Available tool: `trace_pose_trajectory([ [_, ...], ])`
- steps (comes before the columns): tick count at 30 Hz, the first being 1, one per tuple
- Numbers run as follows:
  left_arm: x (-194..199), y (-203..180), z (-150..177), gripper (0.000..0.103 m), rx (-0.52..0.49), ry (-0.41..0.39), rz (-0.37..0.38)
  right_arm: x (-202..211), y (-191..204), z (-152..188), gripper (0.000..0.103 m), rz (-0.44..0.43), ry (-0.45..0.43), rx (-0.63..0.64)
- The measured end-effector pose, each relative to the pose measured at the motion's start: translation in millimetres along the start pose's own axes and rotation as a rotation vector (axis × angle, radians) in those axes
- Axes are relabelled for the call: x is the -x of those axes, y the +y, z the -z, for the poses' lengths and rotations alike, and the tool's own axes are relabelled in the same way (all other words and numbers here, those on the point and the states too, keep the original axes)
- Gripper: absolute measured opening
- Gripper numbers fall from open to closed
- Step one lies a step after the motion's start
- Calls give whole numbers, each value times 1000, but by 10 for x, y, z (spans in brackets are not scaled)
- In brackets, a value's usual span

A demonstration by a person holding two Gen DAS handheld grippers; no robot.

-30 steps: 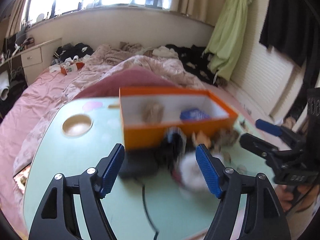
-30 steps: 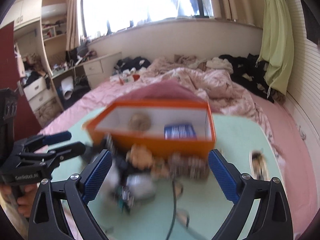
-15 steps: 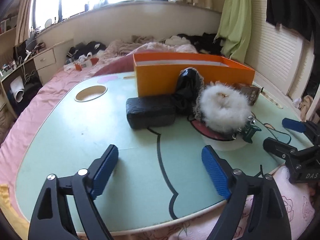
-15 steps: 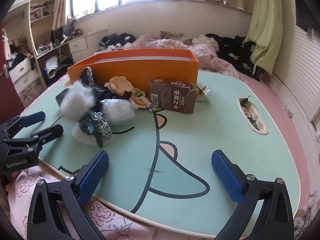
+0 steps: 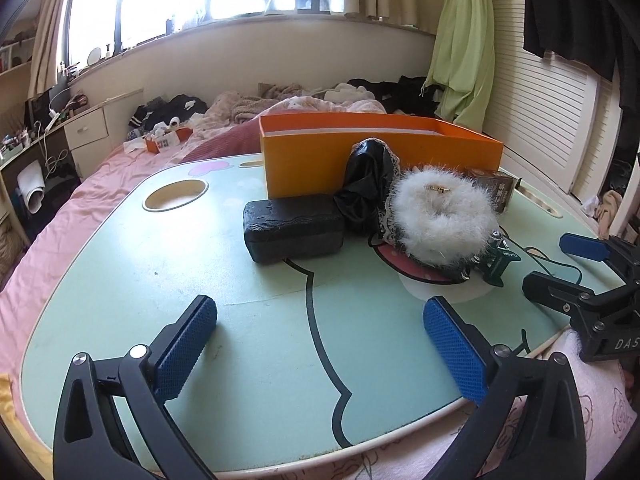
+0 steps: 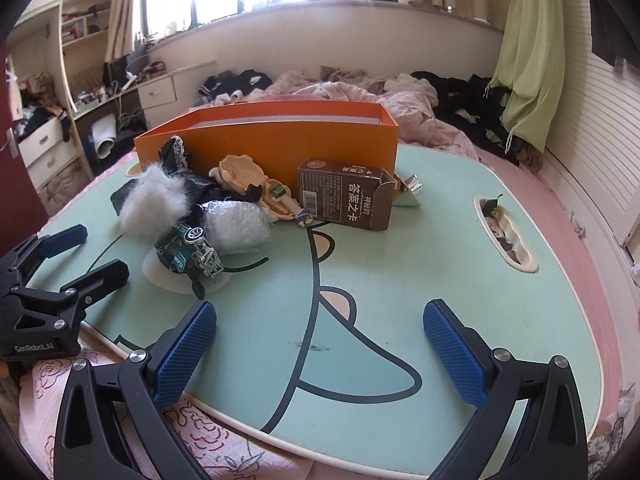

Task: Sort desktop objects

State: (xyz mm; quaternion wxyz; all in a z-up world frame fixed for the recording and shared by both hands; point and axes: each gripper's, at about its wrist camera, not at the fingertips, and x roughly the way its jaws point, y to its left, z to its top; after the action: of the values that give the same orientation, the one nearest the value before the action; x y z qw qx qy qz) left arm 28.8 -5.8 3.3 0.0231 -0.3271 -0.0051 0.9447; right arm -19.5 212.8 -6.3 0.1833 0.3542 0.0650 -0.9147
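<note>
Messy bedroom behind, and I'm working over a mint green table (image 5: 120,264) set on a pink bed. My left gripper (image 5: 320,344) hangs near the front edge with its jaws wide apart, nothing between them. Same deal for my right gripper (image 6: 320,344), spread wide and holding nothing. Stuff to sort sits piled against the orange box (image 6: 280,140) at the far side: a black case (image 5: 294,226), a white fur puff (image 5: 440,220), a toy car (image 6: 188,254), a brown carton (image 6: 346,200) lying on its side, a doll (image 6: 256,184). Both grippers are well apart from the pile.
</note>
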Motion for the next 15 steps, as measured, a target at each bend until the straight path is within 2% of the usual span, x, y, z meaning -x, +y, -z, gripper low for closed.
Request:
trace_pose_trajectory([
  [15,2,-2,4,103,1,0,-1,5,11,0,103,0,0,0],
])
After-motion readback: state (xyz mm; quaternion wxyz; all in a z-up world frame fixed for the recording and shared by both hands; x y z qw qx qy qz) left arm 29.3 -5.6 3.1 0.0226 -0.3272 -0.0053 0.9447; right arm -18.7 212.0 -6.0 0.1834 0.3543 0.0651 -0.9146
